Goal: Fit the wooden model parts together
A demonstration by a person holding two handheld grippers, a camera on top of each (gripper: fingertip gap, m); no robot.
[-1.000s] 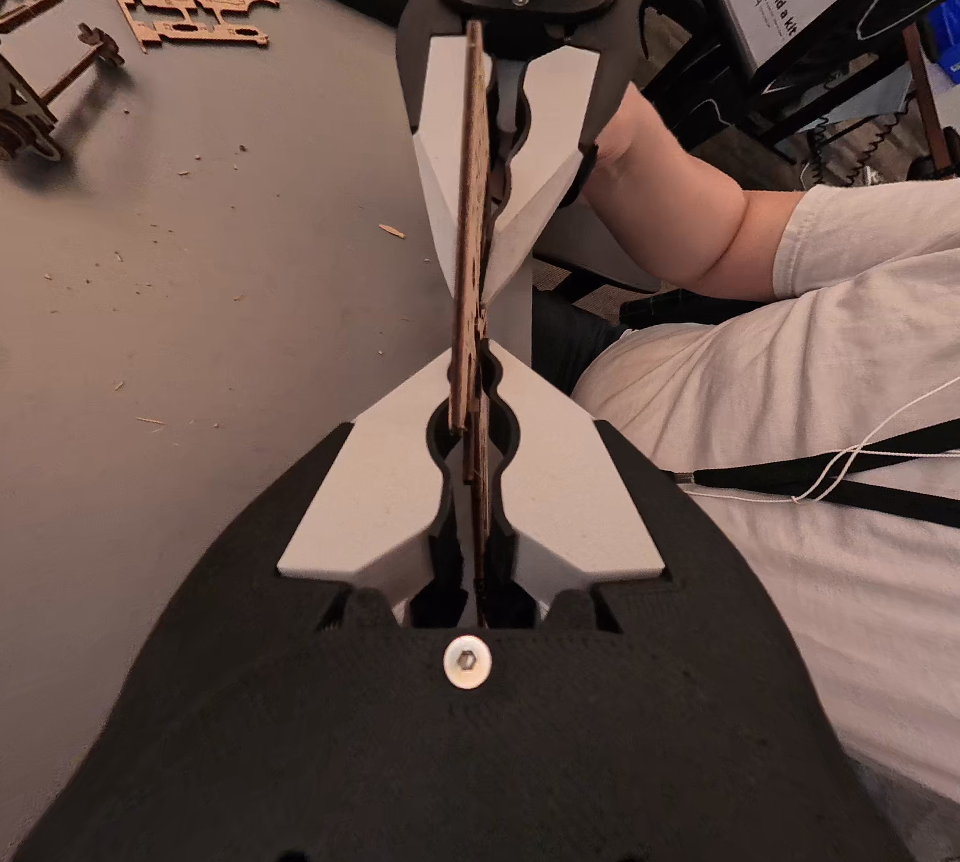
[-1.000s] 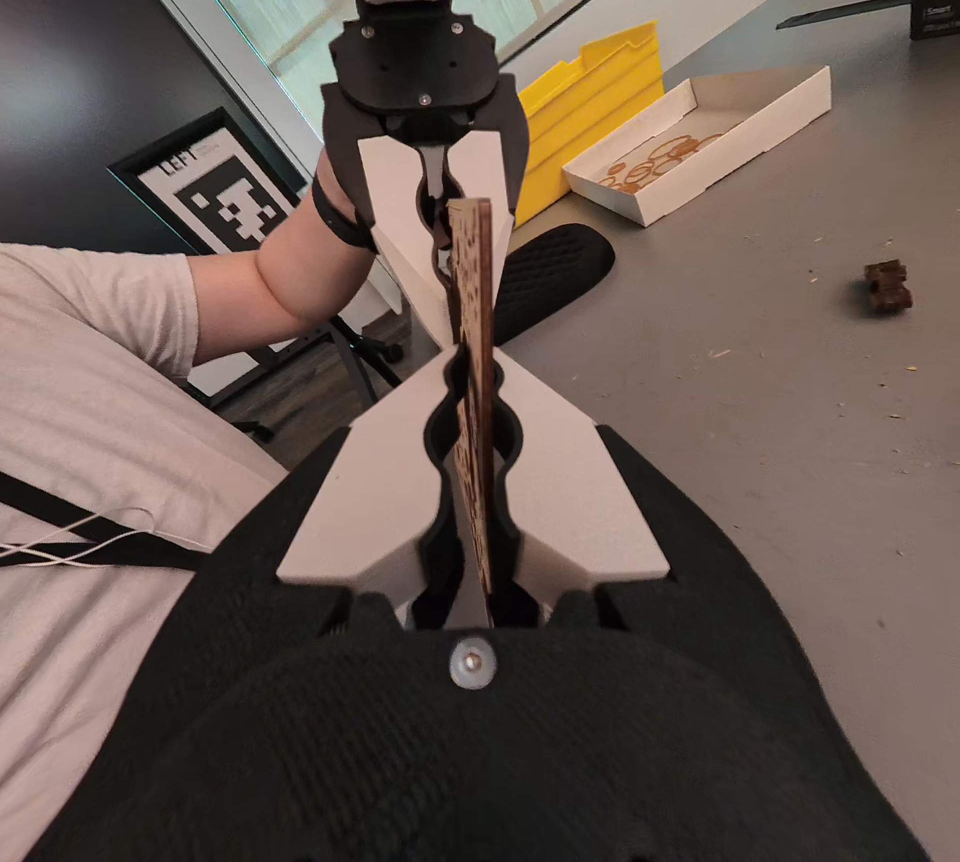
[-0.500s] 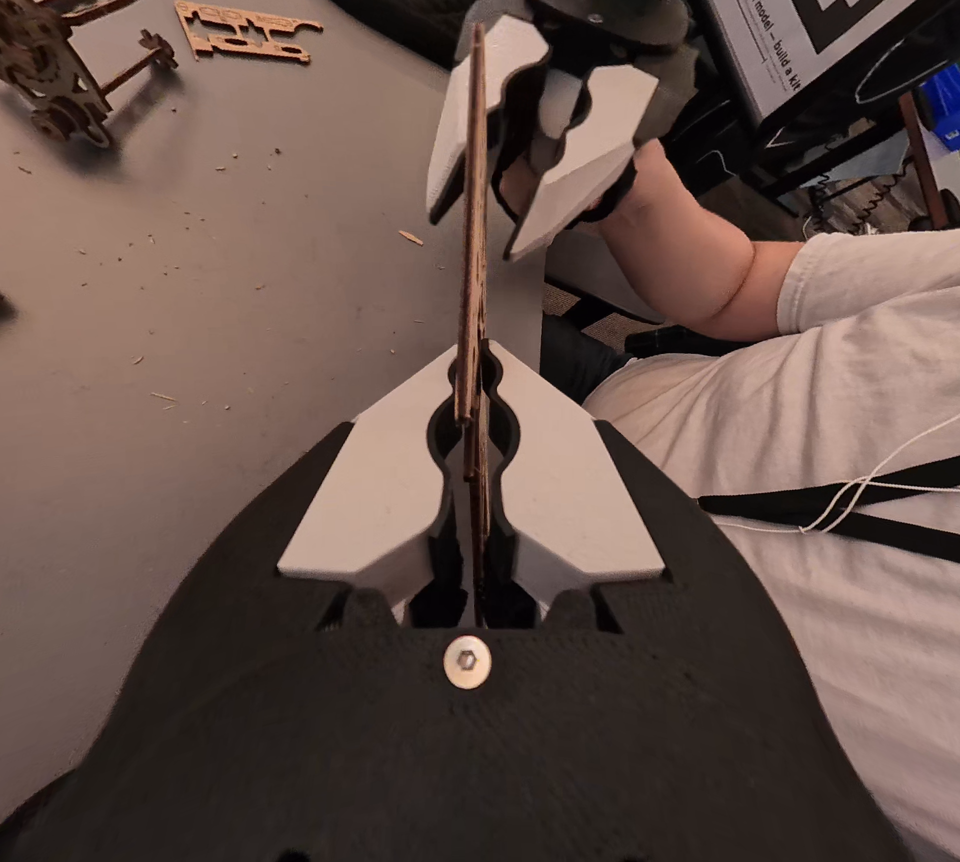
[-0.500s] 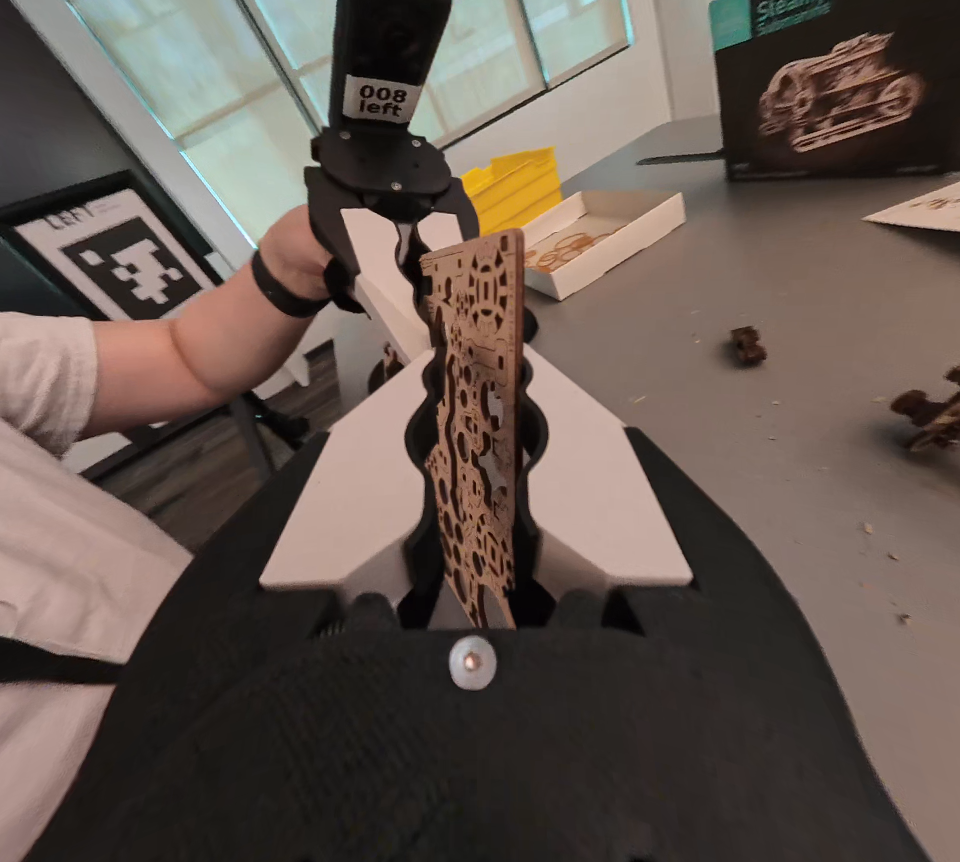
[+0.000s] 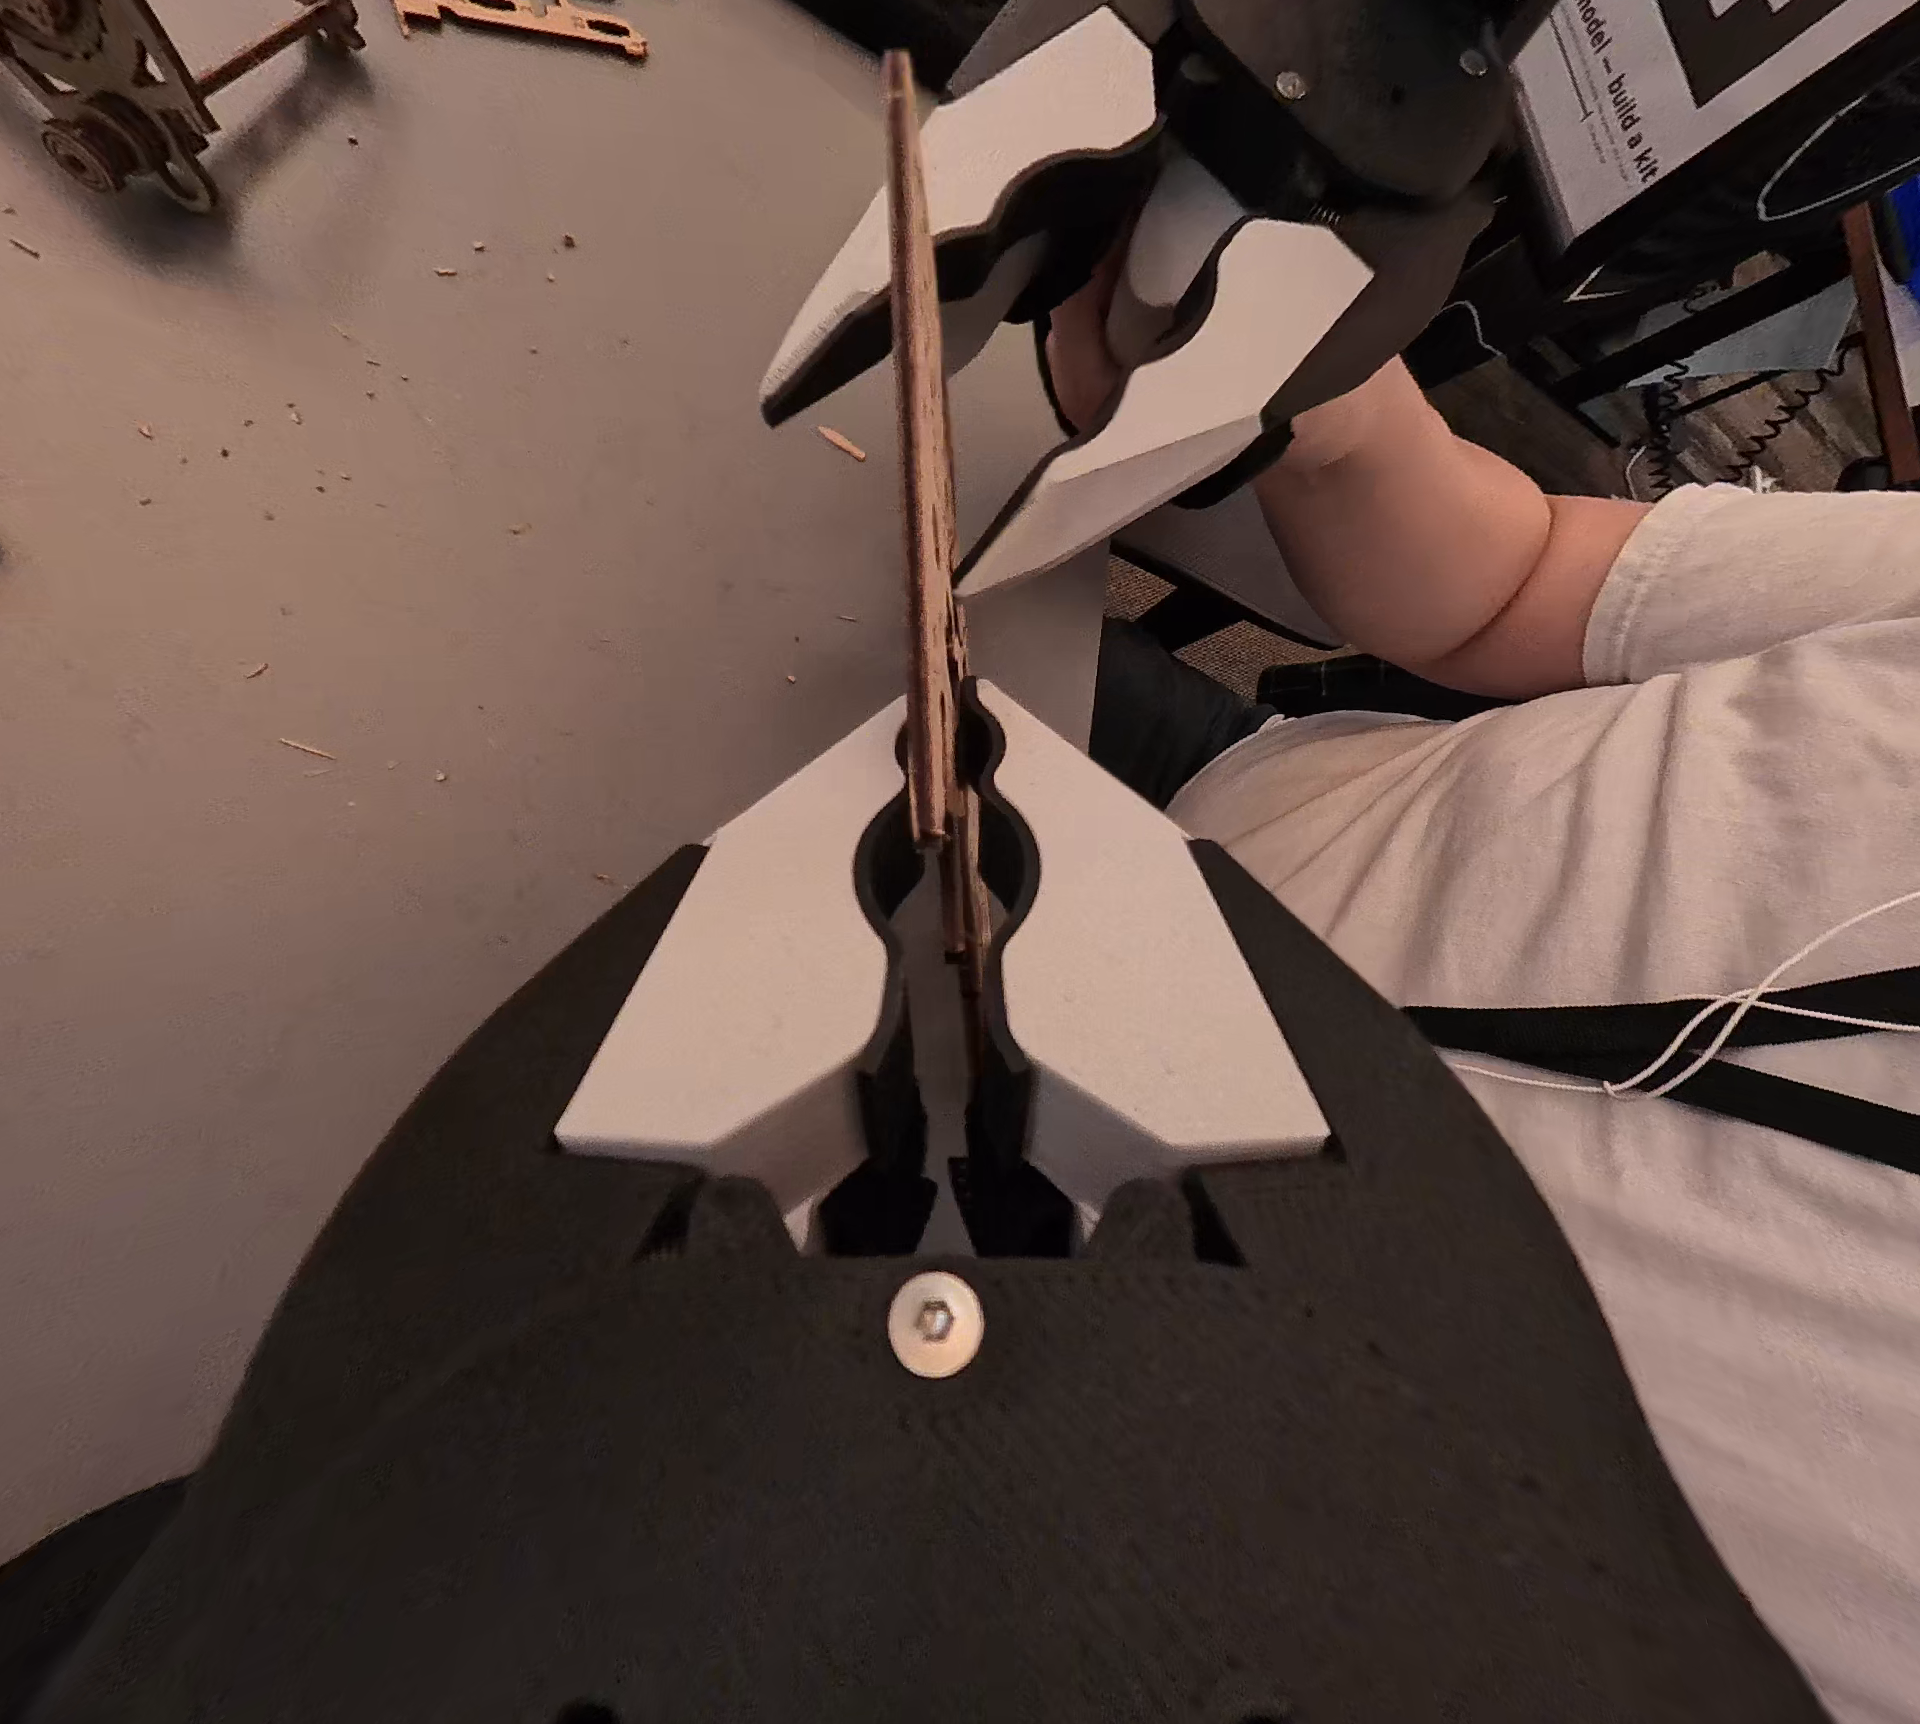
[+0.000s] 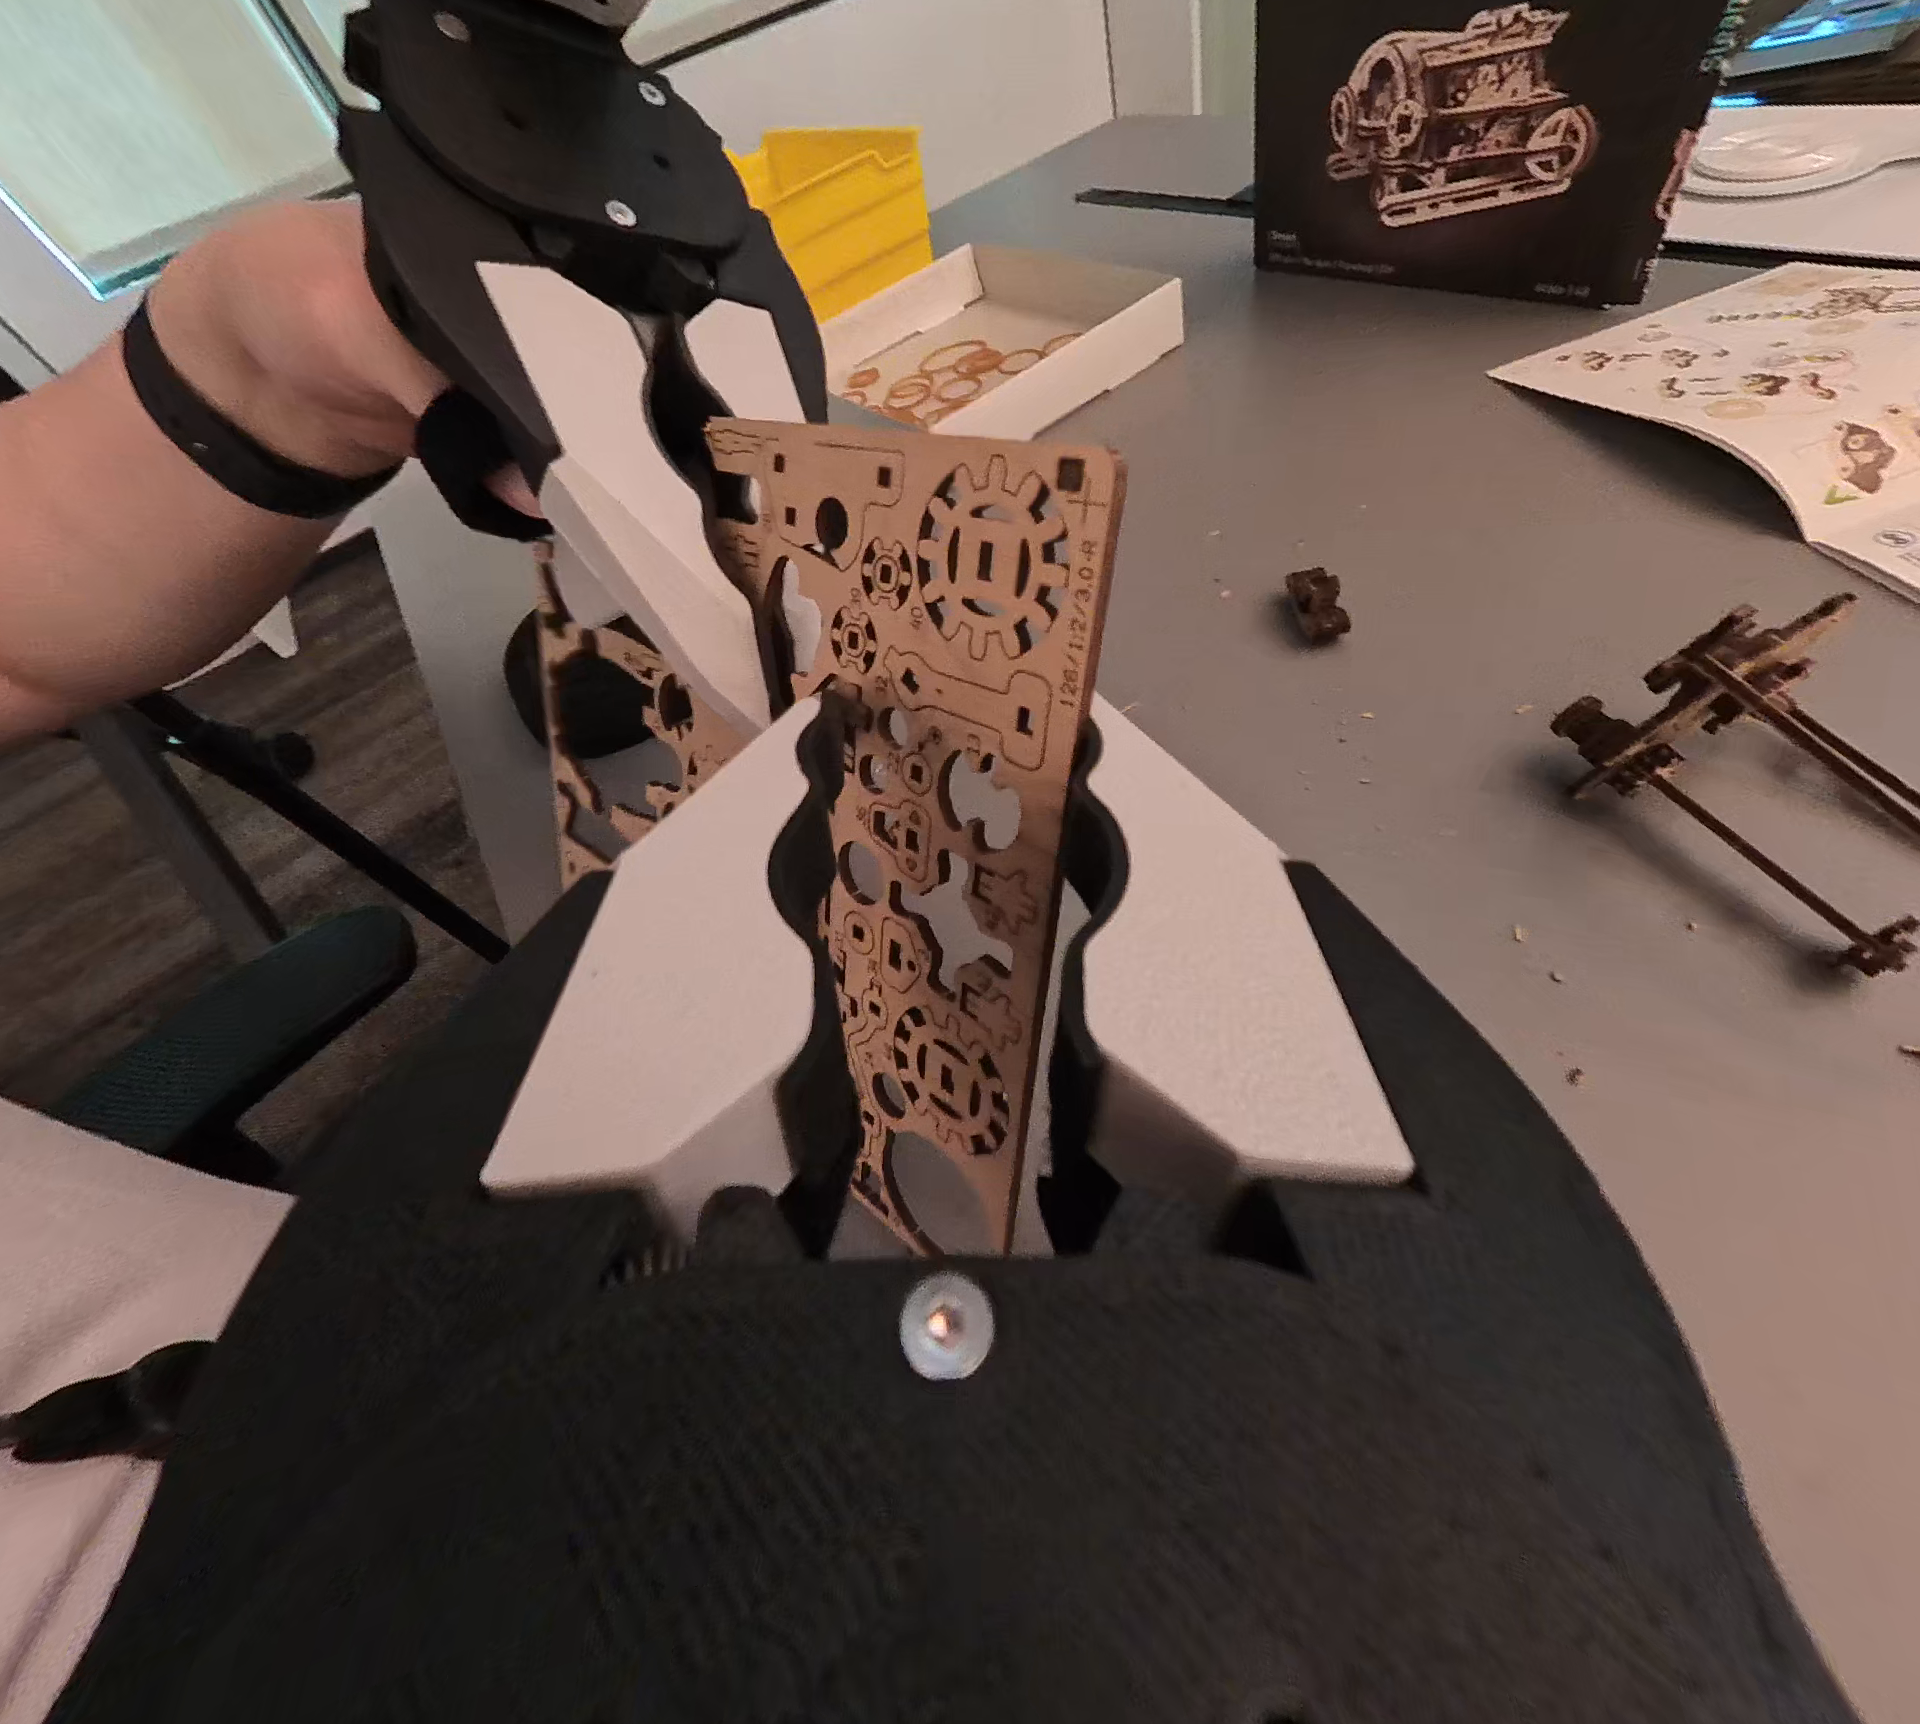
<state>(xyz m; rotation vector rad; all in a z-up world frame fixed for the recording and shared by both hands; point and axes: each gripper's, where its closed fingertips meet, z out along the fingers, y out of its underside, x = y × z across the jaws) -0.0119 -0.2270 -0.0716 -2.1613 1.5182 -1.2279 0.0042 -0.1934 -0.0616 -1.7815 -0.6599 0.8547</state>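
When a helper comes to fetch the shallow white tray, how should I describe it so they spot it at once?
Start at the far side of the grey table, where the tall dark kit box stands. Left of the box, beside a yellow bin, lies the shallow white tray. Only it is low and open-topped, with thin wooden rings loose inside.

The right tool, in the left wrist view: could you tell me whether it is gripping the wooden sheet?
No, the right tool is spread open around the wooden parts sheet.
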